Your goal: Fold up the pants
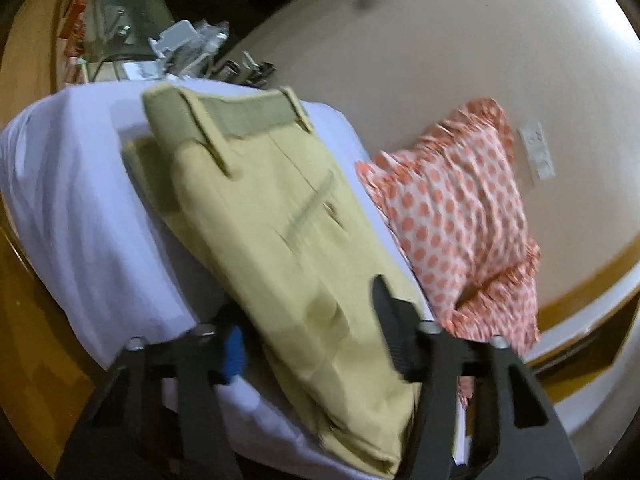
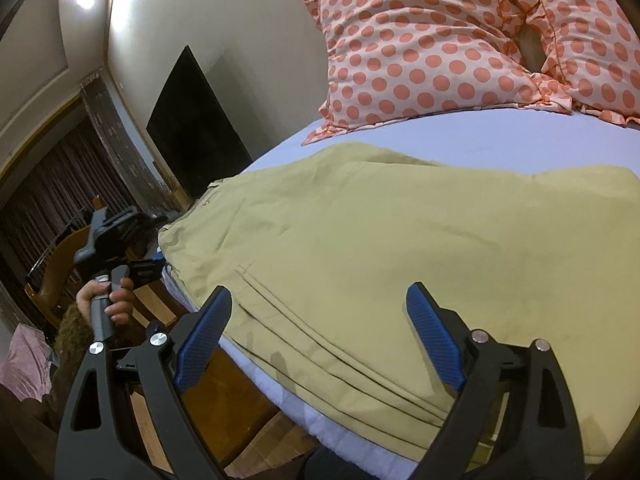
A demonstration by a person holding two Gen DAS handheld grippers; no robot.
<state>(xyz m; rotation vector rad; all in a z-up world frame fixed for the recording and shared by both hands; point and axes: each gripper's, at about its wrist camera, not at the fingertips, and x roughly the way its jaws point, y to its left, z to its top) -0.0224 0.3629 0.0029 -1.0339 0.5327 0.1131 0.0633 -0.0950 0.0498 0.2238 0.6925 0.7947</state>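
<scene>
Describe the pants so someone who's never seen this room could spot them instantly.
Find the bed with the pale lavender sheet. Two polka-dot pillows sit at one end; the pants lie flat in front of them, near the mattress edge. They are the only plain khaki item, with belt loops on the waistband, unlike the orange-spotted pillows.

Khaki pants (image 1: 280, 240) folded lengthwise, legs stacked one on the other, lying flat; in the left wrist view waistband (image 1: 248, 114) at 12 o'clock with belt loops showing, legs running down toward 5 o'clock; a welt pocket slit (image 1: 308, 208) faces up near centre; in the right wrist view the pants (image 2: 400, 248) spread broadly across the middle, layered edges at 6 o'clock lying close together; cloth lightly creased, with a few faint darker marks.
</scene>
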